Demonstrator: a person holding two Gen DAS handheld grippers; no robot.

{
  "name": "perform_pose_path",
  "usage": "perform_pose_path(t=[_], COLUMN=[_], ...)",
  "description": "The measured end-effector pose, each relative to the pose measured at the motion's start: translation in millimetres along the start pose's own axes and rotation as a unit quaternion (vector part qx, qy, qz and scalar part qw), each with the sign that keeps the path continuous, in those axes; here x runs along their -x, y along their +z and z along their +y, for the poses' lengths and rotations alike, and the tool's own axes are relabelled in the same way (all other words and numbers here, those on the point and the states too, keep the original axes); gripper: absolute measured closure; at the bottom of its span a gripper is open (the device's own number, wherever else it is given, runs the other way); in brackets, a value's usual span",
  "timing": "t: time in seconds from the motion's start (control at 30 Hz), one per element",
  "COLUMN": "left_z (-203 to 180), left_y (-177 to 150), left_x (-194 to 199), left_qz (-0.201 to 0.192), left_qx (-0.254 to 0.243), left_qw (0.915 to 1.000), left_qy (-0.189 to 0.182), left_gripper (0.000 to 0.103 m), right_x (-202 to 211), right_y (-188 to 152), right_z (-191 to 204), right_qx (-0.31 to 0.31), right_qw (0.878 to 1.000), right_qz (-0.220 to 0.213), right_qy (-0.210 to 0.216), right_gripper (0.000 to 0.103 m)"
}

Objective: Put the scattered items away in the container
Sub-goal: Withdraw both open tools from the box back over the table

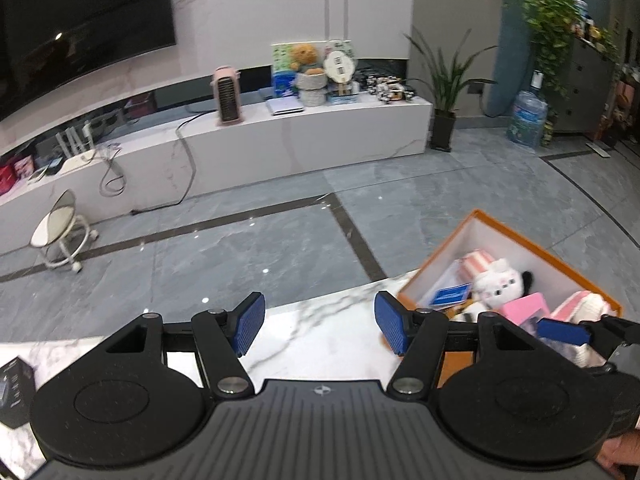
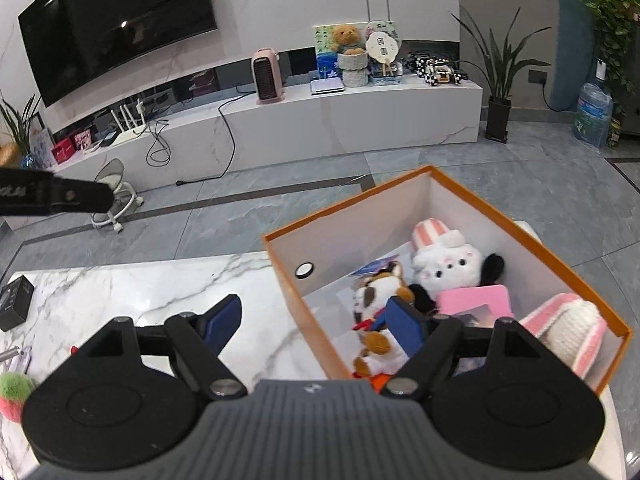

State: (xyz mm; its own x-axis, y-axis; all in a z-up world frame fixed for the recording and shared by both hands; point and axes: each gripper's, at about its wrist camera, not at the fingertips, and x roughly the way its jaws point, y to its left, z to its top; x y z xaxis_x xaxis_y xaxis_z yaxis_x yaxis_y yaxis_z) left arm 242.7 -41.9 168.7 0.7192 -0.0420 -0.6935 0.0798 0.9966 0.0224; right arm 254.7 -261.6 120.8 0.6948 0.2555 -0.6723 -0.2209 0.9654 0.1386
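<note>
An orange box (image 2: 492, 211) with white inner walls stands on the marble table (image 2: 132, 292); it also shows in the left wrist view (image 1: 532, 240). Inside lie a white plush cat (image 2: 448, 264), a brown-and-white plush (image 2: 380, 300), a pink frame (image 2: 476, 300), pink striped knit pieces (image 2: 568, 328) and a blue card (image 1: 450, 294). My right gripper (image 2: 316, 320) is open and empty, astride the box's left wall, one finger inside beside the brown plush. My left gripper (image 1: 320, 326) is open and empty above the table, left of the box.
A black box (image 2: 14, 300) sits at the table's left edge; it also shows in the left wrist view (image 1: 14, 392). A green-and-pink fuzzy toy (image 2: 14, 394) lies at the near left. Beyond the table are grey floor tiles, a small stool (image 1: 60, 236) and a TV bench (image 1: 280, 140).
</note>
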Motion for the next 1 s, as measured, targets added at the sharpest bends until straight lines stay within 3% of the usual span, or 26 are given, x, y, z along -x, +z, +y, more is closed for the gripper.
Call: perform_pose_path(t=[0.43,0.6,1.0], left_z=[64,93,168], left_y=[-41,-70,-142], left_x=[10,21,42], left_qz=[0.015,0.016,0.039], left_qx=[0.052,0.098,0.166], left_qw=[0.9985,0.9951,0.9849], left_qy=[0.011,0.005,0.033], left_gripper=[0.031,0.031,0.029], right_x=[-17,-23,-38], right_y=[-4,-13,-32], right_z=[65,92,139], right_qx=[0.040,0.066,0.117], right_qw=[0.999,0.997,0.990], right_qz=[0.013,0.022,0.038], right_qy=[0.027,0.040,0.070], right_gripper=[0.022,0.022,0.022])
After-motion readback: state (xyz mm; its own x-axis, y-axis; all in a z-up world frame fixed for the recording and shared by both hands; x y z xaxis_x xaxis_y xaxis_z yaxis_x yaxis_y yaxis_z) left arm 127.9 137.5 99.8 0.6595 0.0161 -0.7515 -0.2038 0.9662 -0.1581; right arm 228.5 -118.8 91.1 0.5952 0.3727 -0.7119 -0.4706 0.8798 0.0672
